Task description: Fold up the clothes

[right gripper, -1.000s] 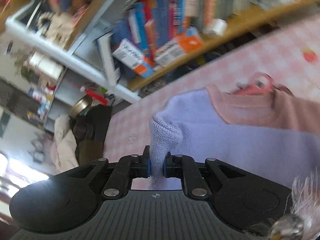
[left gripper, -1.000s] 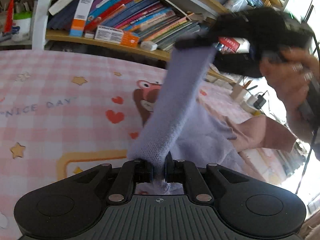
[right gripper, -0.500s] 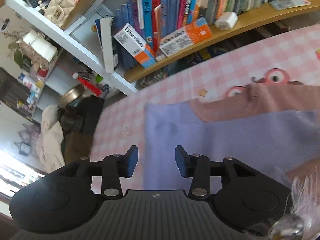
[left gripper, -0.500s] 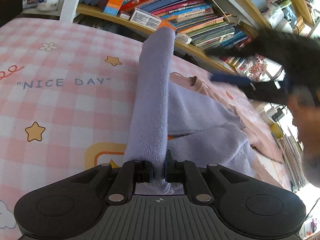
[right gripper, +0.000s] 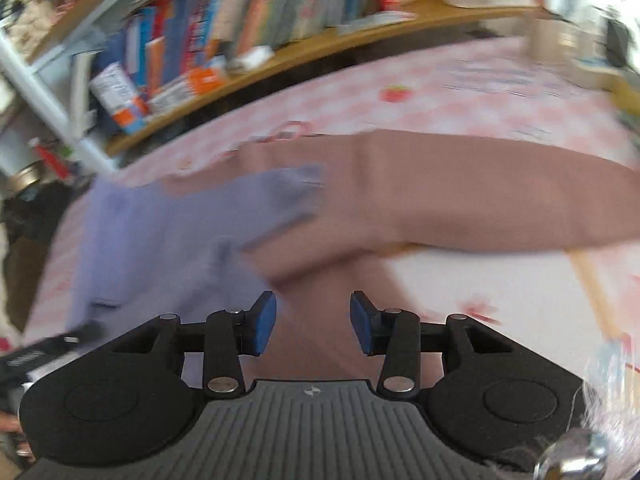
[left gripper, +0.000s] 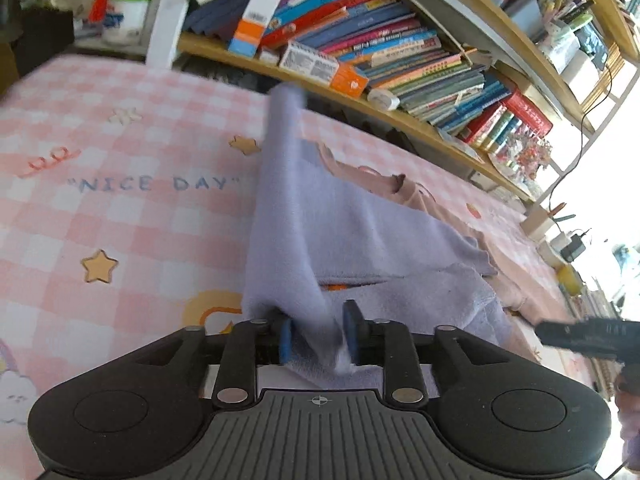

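A lilac knit garment (left gripper: pixel 360 224) lies on the pink checked table cover (left gripper: pixel 120 216), its sleeve (left gripper: pixel 280 200) running up to my left gripper (left gripper: pixel 318 334). The left jaws stand apart, with the sleeve's end lying loose between them. A dusty-pink garment (left gripper: pixel 404 188) lies under and behind the lilac one. In the right wrist view my right gripper (right gripper: pixel 312 322) is open and empty above the pink garment (right gripper: pixel 460 196), with the lilac garment (right gripper: pixel 168 232) to its left. The right gripper also shows at the right edge of the left wrist view (left gripper: pixel 588 336).
A wooden bookshelf (left gripper: pixel 360 52) packed with books runs along the far side of the table. A white post (left gripper: pixel 168 12) stands at the back left. Small items, a charger and a cup (left gripper: pixel 560 232), sit at the table's far right.
My left gripper has opened on the lilac sleeve. My right gripper, which let go of the sleeve earlier, has swung right and down over the pink garment.
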Demonstrator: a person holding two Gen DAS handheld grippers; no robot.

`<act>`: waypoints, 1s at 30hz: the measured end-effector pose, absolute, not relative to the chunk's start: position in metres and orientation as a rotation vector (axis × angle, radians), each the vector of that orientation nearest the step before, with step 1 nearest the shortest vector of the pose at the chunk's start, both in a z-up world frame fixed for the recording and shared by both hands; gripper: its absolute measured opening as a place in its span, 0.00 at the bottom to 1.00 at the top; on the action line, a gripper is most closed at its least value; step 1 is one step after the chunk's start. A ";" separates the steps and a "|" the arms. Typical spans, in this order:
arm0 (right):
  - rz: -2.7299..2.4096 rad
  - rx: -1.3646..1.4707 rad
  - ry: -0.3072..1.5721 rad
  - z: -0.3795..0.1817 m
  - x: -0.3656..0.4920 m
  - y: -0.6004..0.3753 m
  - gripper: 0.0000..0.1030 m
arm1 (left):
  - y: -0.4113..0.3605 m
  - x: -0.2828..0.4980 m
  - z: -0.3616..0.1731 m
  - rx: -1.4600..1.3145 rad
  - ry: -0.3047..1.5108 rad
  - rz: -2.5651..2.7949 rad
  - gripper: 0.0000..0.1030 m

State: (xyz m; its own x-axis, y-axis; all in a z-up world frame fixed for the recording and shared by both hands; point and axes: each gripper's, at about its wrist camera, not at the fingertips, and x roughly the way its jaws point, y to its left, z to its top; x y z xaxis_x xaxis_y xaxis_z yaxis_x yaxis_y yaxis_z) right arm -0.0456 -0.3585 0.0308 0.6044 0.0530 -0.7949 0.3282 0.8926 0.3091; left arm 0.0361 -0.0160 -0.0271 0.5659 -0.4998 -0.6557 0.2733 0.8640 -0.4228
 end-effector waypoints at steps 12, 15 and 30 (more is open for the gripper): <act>-0.257 0.257 0.962 0.003 -0.096 -0.374 0.38 | -0.026 0.001 -0.014 -0.279 0.812 -0.411 0.46; -0.245 0.212 0.979 -0.002 -0.098 -0.366 0.35 | -0.030 0.001 -0.013 -0.271 0.813 -0.413 0.46; 0.138 0.330 0.875 0.017 -0.046 -0.345 0.53 | -0.034 -0.018 -0.003 -0.271 0.788 -0.404 0.46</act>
